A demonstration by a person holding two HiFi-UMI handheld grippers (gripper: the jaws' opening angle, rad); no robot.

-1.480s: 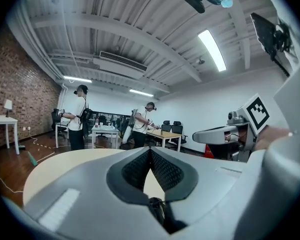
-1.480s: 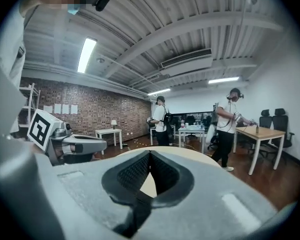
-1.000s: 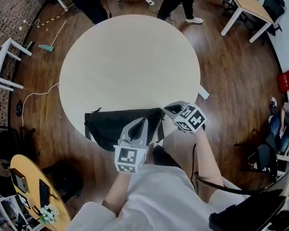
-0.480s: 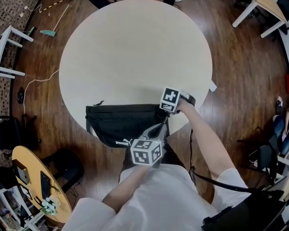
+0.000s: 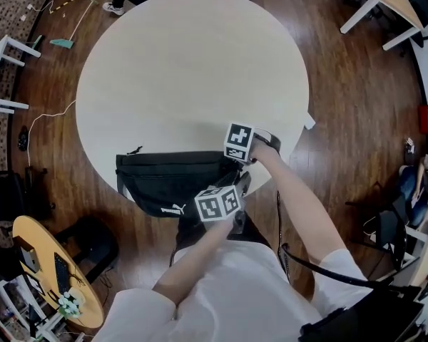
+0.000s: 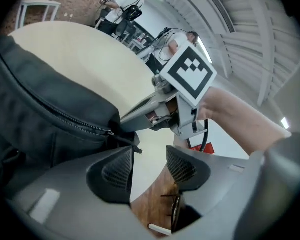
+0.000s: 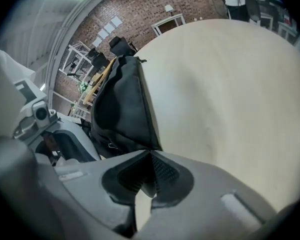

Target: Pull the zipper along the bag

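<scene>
A: Entry 1. Where is the bag?

B: The black bag (image 5: 167, 184) lies flat at the near edge of the round counter (image 5: 185, 70), long side running left to right, white logo toward the person.

A: Right claw?

B: The right claw (image 7: 150, 156) is closed. Its 2 jaws meet on the corner of the bag's right end and pinch the fabric there.

A: Left claw?

B: The left claw (image 6: 150, 154) is open, and its jaws have just been opening. Nothing is pressed between the pads; through the gap I see only the counter edge and the wood floor (image 6: 150, 206).

A: And the zipper?

B: The zipper (image 6: 65, 116) runs along the bag's top. Its slider (image 6: 111, 132) sits at the right end, near the right claw's tips. The short pull cord (image 6: 132, 146) hangs just beside the tip of 1 left jaw, and I cannot tell whether they touch.
</scene>
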